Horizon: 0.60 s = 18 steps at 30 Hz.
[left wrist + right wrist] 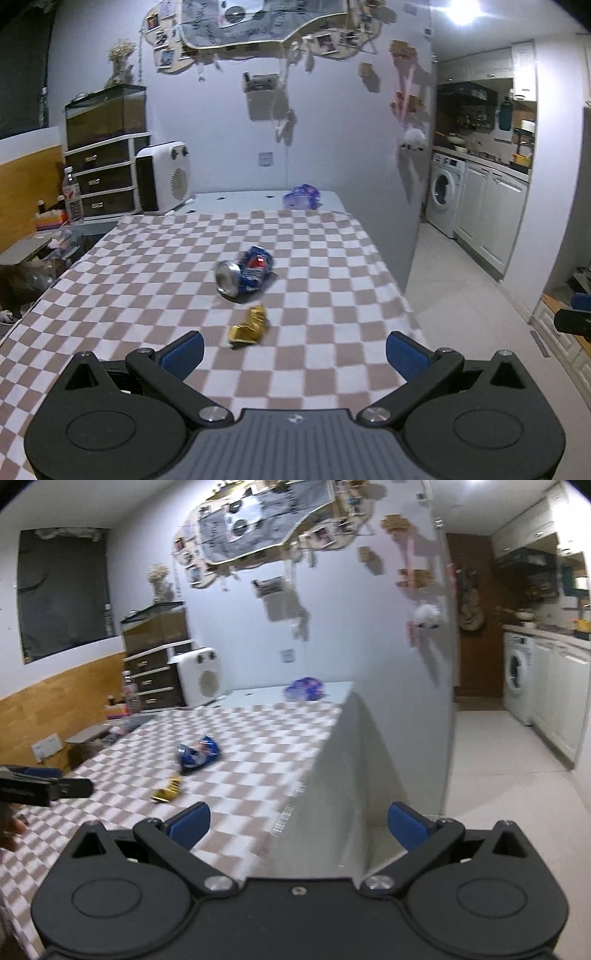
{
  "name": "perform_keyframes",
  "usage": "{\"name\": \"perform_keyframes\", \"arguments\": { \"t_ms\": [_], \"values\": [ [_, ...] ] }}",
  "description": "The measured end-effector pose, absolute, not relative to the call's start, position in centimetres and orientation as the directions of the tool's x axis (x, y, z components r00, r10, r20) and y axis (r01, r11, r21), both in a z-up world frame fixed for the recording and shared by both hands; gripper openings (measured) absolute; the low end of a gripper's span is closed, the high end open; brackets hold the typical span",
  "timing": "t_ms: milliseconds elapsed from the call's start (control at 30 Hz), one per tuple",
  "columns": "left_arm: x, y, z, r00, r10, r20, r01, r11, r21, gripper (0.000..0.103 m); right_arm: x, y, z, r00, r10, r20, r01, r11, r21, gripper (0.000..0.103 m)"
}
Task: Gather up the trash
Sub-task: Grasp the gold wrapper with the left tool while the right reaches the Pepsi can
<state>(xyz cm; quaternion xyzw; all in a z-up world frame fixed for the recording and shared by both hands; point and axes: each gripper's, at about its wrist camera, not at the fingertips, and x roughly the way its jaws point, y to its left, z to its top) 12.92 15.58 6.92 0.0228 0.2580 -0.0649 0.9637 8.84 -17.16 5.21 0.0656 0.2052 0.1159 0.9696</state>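
Both grippers, left point(294, 350) and right point(298, 827), are hanging wide open, holding nothing. Crushed can point(243, 275) and gold wrapper point(249, 326) are sitting mid-table point(110, 295); purple bag point(302, 196) is lying at the far edge.

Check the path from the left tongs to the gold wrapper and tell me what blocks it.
Nothing visible blocks it. The left tongs are open, and only bare checkered cloth lies between them and the gold wrapper. The crushed can sits beyond the wrapper.

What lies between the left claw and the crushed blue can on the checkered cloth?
A crumpled gold wrapper lies between the open left claw and the crushed blue can, shown in the left wrist view.
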Motion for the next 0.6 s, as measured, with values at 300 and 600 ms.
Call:
{"name": "perform_keyframes", "arguments": {
  "t_ms": [300,600],
  "values": [
    [20.0,18.7,6.6,0.874,-0.128,-0.469,0.125,0.991,-0.038,0.103,14.6,-11.9,7.4,0.876,0.327,-0.355,-0.275,0.942,0.191,0.103],
    [25.9,18.0,-0.2,0.851,-0.210,-0.481,0.240,0.971,0.000,0.097,19.6,-9.2,6.9,0.881,0.307,-0.360,-0.247,0.947,0.204,0.103]
  ]
}}
